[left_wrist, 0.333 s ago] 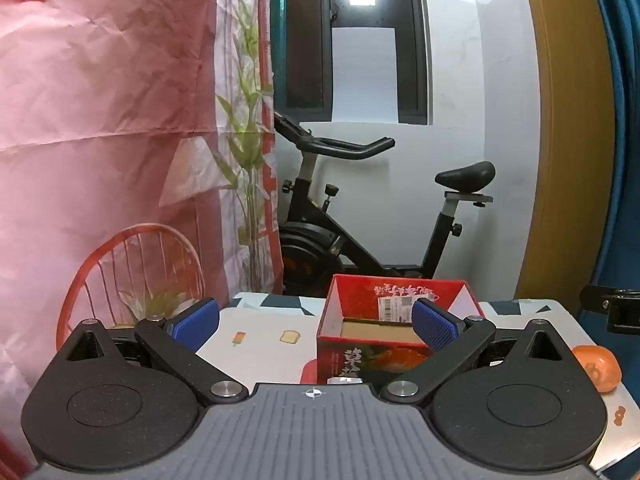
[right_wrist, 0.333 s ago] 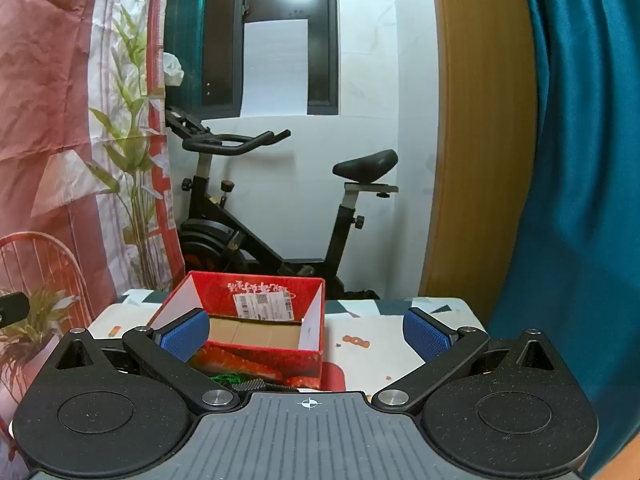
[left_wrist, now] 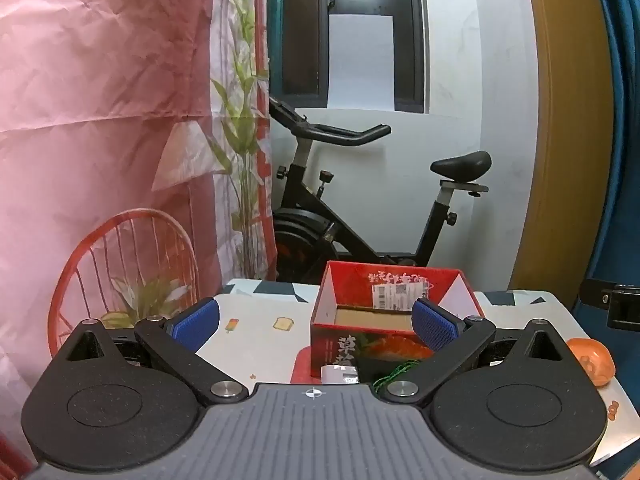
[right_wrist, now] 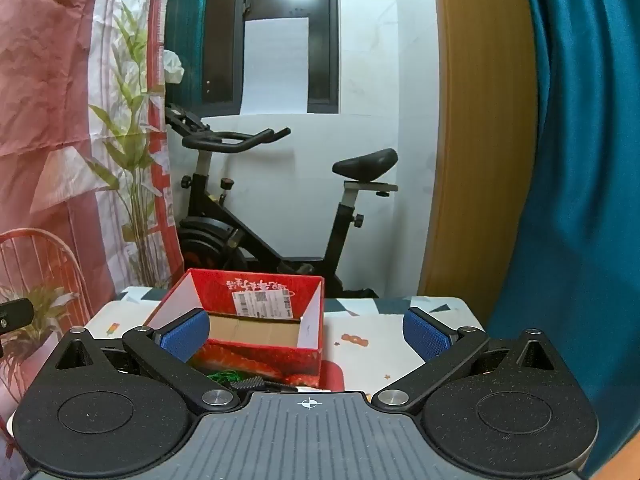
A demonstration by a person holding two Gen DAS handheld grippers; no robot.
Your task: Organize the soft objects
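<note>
Sorting barely begun: your left gripper (left_wrist: pixel 316 322) and right gripper (right_wrist: pixel 306 334) both gape wide, holding nothing.
Red box (left_wrist: pixel 360 286) looks empty; an orange soft toy (left_wrist: pixel 592 362) waits right of it, small items just before it.

Red box (left_wrist: pixel 394 312), orange soft toy (left_wrist: pixel 592 362), white tablecloth (left_wrist: pixel 256 328) with small food prints

A glossy red cardboard box (left_wrist: pixel 394 312) with a plain brown inside sits on a smooth printed counter (left_wrist: pixel 256 320). Each gripper (right_wrist: pixel 306 334) has matt black plastic arms and ribbed blue pads (right_wrist: pixel 424 336).
</note>
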